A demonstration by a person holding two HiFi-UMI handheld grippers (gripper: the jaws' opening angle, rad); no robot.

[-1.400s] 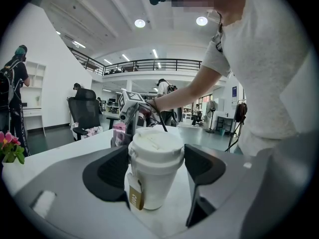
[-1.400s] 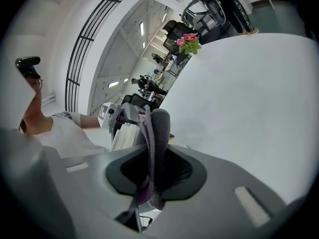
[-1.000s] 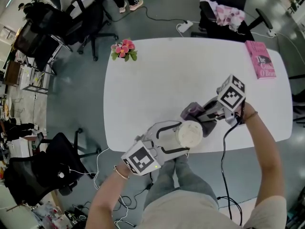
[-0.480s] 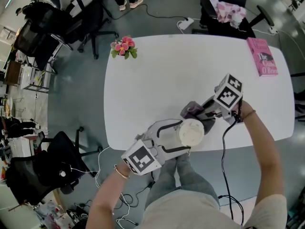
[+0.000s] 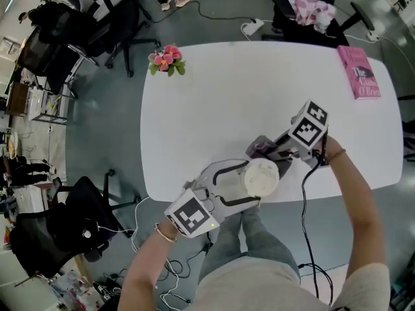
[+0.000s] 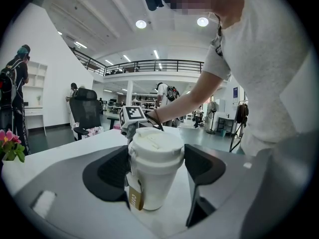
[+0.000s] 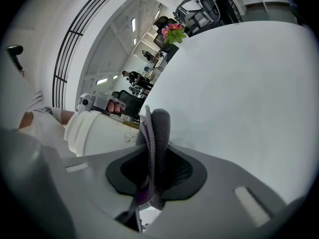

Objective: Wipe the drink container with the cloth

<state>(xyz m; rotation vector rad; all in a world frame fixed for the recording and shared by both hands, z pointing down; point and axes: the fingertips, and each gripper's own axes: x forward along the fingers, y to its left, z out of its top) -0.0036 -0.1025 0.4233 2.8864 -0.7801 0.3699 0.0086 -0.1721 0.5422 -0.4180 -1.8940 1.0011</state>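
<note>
A white paper cup (image 5: 260,178) with a white lid stands near the table's front edge. My left gripper (image 5: 249,181) is around it, and in the left gripper view its dark pads (image 6: 110,173) press both sides of the cup (image 6: 153,171), which carries a small brown tag. My right gripper (image 5: 269,153) comes in from the right, shut on a folded grey and purple cloth (image 5: 259,149). In the right gripper view the cloth (image 7: 155,143) stands upright between the jaws of the right gripper (image 7: 154,171), its edge against the side of the cup (image 7: 97,132).
The white table (image 5: 259,96) stretches away behind the cup. A pink book (image 5: 362,72) lies at its far right corner and pink flowers (image 5: 165,60) at its far left corner. Office chairs (image 5: 71,225) and floor cables surround the table.
My right gripper has sunk a little beside the cup with the cloth still in it. The left gripper and the cup have stayed put.
</note>
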